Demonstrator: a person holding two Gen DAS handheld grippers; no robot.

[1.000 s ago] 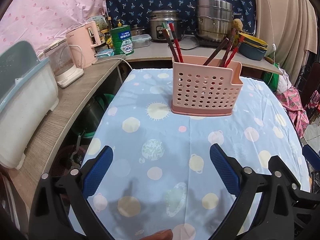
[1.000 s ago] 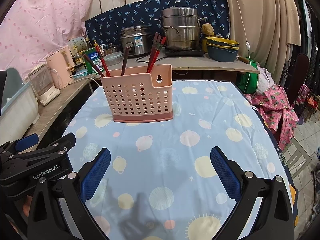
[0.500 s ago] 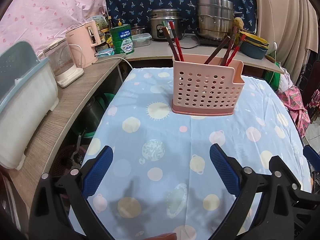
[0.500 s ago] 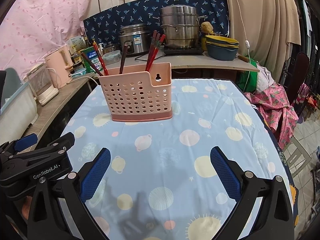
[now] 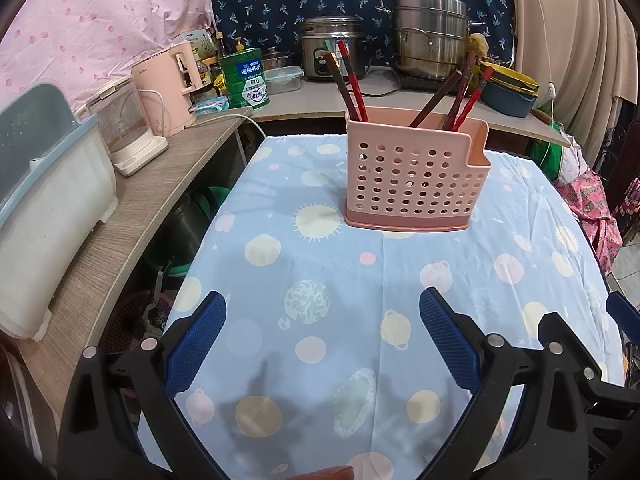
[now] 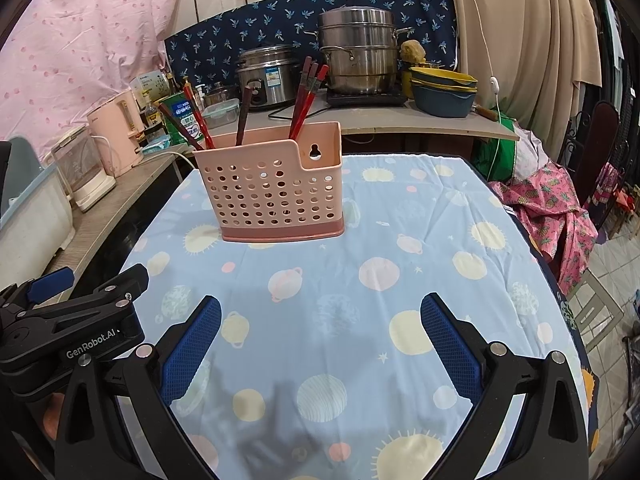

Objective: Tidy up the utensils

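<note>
A pink perforated utensil holder (image 5: pixel 416 174) (image 6: pixel 276 192) stands upright on the blue planet-print tablecloth (image 5: pixel 340 272) (image 6: pixel 360 280). Several red and dark brown chopsticks (image 5: pixel 352 80) (image 6: pixel 306 100) lean inside it, some at its left end, some at its right. My left gripper (image 5: pixel 322 320) hovers over the near part of the cloth, open, nothing between its blue pads. My right gripper (image 6: pixel 320 320) is likewise open and empty, well short of the holder. The left gripper's black body (image 6: pixel 72 328) shows at the lower left of the right wrist view.
A wooden counter (image 5: pixel 120 216) runs along the left with a white bin (image 5: pixel 44 216), a clear kettle (image 5: pixel 124 128) and a pink kettle (image 5: pixel 172 88). A back shelf carries a rice cooker (image 6: pixel 268 76), steel steamer pot (image 6: pixel 360 52) and stacked bowls (image 6: pixel 444 92). Pink cloth (image 6: pixel 548 208) lies off the table's right edge.
Both grippers stayed open; the views shifted slightly, the holder drifting a little left in the right wrist view and barely in the left. Nothing on the table moved.
</note>
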